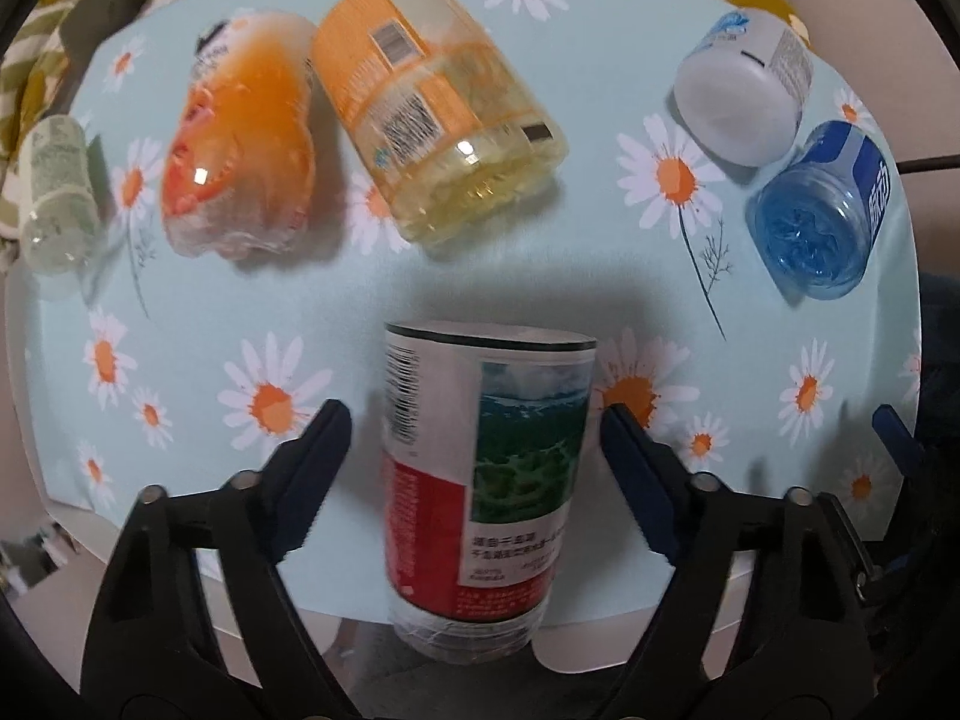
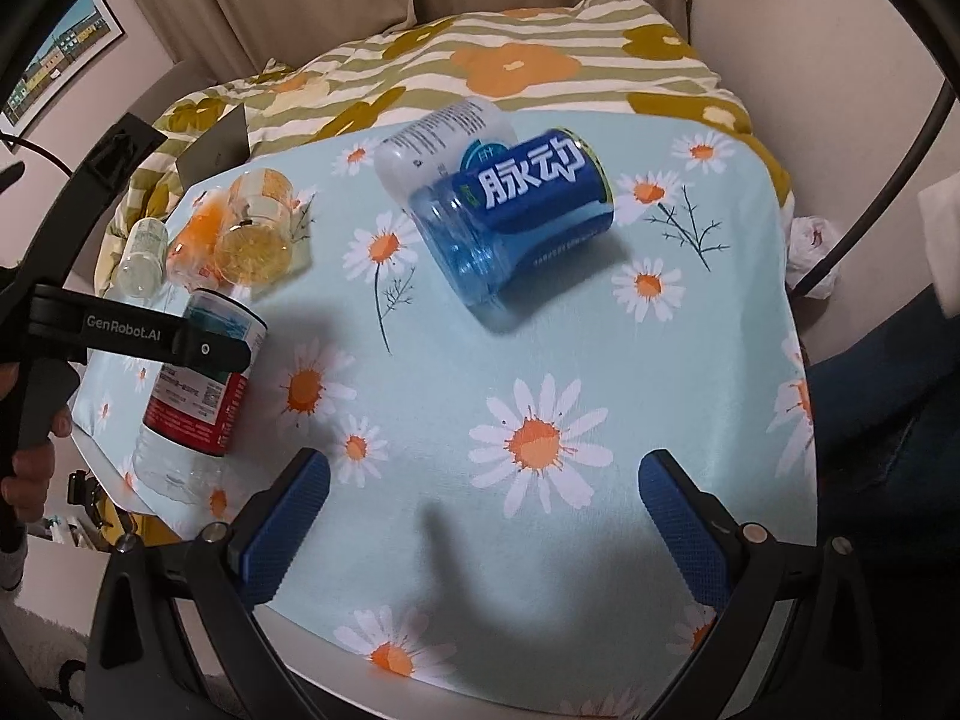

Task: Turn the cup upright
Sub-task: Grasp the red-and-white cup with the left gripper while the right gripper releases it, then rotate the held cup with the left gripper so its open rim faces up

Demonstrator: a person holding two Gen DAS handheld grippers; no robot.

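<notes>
A clear plastic cup with a red, white and green label stands on the daisy tablecloth between my left gripper's fingers; it also shows in the right wrist view at the table's left edge. My left gripper is open, with a gap on each side of the cup. My right gripper is open and empty over the near middle of the cloth. A blue cup lies on its side ahead of it, also seen in the left wrist view.
A white cup lies beside the blue one. A yellow-orange cup, an orange cup and a small clear green-labelled one lie on their sides at the far left. A striped flowered blanket lies behind the table.
</notes>
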